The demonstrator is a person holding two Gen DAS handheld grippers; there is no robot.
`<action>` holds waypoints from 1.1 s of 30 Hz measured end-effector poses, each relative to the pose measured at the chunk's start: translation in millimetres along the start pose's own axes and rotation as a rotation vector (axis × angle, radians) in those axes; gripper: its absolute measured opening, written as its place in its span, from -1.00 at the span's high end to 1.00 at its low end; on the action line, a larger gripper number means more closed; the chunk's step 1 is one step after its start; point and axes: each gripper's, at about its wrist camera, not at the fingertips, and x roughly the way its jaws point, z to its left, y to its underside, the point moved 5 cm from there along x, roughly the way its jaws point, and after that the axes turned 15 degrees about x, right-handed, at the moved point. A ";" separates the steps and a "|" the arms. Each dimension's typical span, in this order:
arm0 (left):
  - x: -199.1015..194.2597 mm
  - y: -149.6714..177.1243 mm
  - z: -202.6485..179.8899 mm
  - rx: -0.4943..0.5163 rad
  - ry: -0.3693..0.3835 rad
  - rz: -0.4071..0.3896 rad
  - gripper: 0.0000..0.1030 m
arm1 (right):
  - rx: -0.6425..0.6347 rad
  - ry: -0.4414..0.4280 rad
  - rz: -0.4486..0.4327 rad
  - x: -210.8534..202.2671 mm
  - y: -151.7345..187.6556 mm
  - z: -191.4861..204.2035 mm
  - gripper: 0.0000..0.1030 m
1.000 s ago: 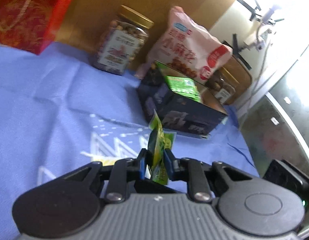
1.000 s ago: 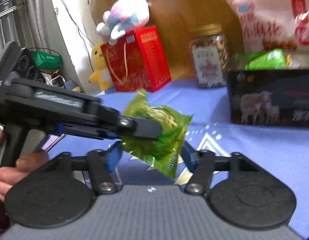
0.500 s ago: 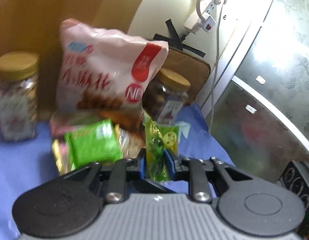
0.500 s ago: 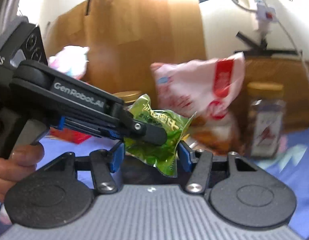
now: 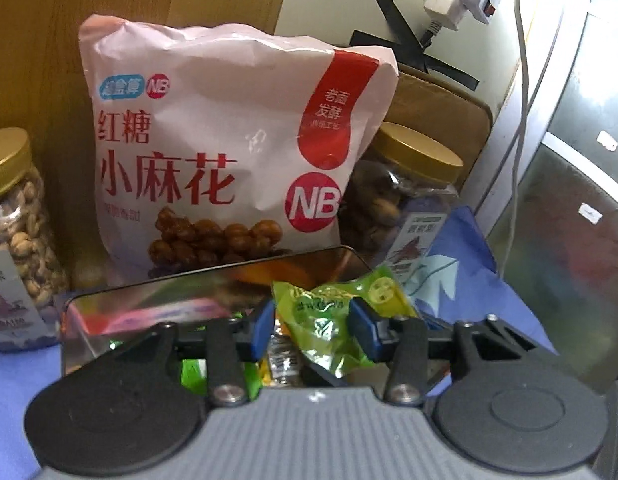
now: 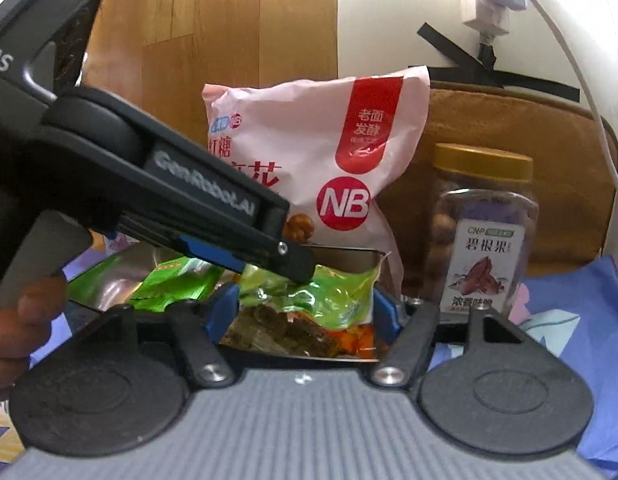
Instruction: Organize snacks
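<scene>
Blue cloth (image 5: 489, 280) | left tongs (image 5: 315, 326) now apart, green packet (image 5: 329, 320) released over box (image 5: 213, 280) | right tongs (image 6: 303, 314) apart

Left wrist camera sits low behind the left gripper (image 5: 312, 326), looking forward and slightly down into the open tin box (image 5: 213, 276), very close; the pink snack bag (image 5: 229, 140) fills the far middle, one jar (image 5: 13, 236) far left, another jar (image 5: 405, 204) far right. Right wrist camera sits behind the right gripper (image 6: 305, 312), same low forward angle, close to the same tin box (image 6: 349, 256), shot from a bit further right. Both views share the pink snack bag (image 6: 321, 168), the gold-lidded jar (image 6: 485, 232), the wood panel behind and the blue cloth (image 6: 581, 304). The right view also catches the left gripper (image 6: 297, 266) crossing in from near left.
</scene>
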 end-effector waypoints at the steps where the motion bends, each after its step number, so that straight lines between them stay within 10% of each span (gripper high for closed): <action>1: -2.4 0.7 0.4 -0.001 -0.014 -0.005 0.19 | -0.007 0.003 -0.012 -2.1 -0.9 1.2 -0.49; 3: -11.1 0.5 1.2 -0.011 -0.031 -0.018 0.19 | -0.019 0.013 -0.046 -7.3 -2.8 3.3 -0.73; 17: -124.6 53.5 -24.0 0.122 -0.299 -0.019 -0.01 | 0.140 -0.041 -0.035 -90.6 12.9 3.3 -0.73; 33: -186.4 153.0 -44.2 0.059 -0.388 0.074 -0.98 | 0.440 -0.067 0.054 -155.1 65.2 25.6 -0.72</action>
